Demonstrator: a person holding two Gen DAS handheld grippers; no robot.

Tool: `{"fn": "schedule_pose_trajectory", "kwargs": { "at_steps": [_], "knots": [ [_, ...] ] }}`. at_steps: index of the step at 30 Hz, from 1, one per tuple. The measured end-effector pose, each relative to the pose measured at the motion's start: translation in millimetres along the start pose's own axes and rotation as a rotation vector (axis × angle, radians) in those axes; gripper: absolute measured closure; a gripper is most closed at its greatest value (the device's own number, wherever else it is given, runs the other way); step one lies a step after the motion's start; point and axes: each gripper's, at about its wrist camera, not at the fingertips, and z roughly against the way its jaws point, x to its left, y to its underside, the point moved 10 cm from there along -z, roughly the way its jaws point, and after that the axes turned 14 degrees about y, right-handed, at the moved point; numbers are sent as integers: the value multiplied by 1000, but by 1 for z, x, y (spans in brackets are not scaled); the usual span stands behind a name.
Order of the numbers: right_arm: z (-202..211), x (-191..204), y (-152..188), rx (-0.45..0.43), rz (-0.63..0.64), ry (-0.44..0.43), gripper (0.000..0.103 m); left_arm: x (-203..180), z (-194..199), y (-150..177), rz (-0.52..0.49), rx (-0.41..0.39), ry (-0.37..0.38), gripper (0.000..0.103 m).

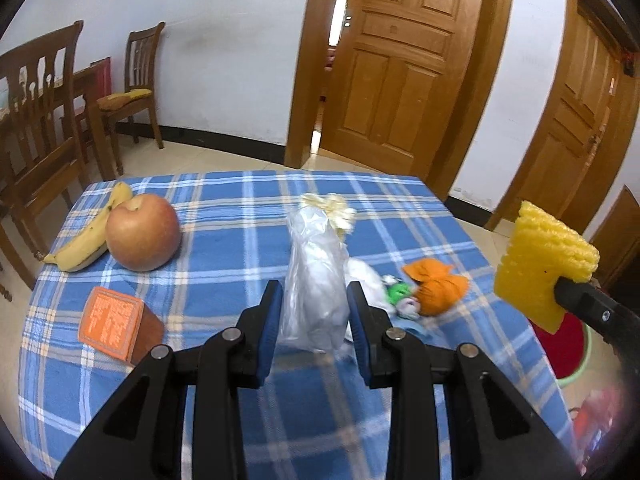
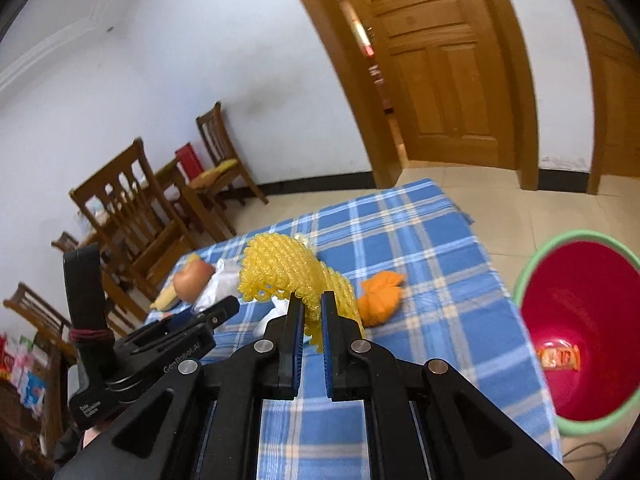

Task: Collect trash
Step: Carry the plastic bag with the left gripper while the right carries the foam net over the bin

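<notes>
My left gripper (image 1: 314,300) is shut on a clear crumpled plastic bag (image 1: 316,276) and holds it upright over the blue plaid table (image 1: 224,240). My right gripper (image 2: 312,304) is shut on a yellow foam fruit net (image 2: 288,276); the net also shows in the left wrist view (image 1: 540,264), raised at the table's right side. On the table lie an orange wrapper (image 1: 438,286), a pale crumpled scrap (image 1: 332,210), white plastic (image 1: 368,276) and small green and white bits (image 1: 400,294). A red bin with a green rim (image 2: 580,328) stands on the floor to the right, with an orange packet (image 2: 558,358) inside.
An apple (image 1: 142,236), a banana (image 1: 90,236) and an orange box (image 1: 112,328) sit on the table's left. Wooden chairs (image 1: 40,128) stand to the left, wooden doors (image 1: 400,64) behind. The left gripper's body (image 2: 140,344) shows in the right wrist view.
</notes>
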Motion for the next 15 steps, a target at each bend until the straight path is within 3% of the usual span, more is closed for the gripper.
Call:
{"fn": "schedule_pose_trajectory", "kwargs": {
  "at_steps": [15],
  "knots": [
    [57,-82,17,-38,-160,64,95,-90,10,13,-51,36,139,70]
  ]
}}
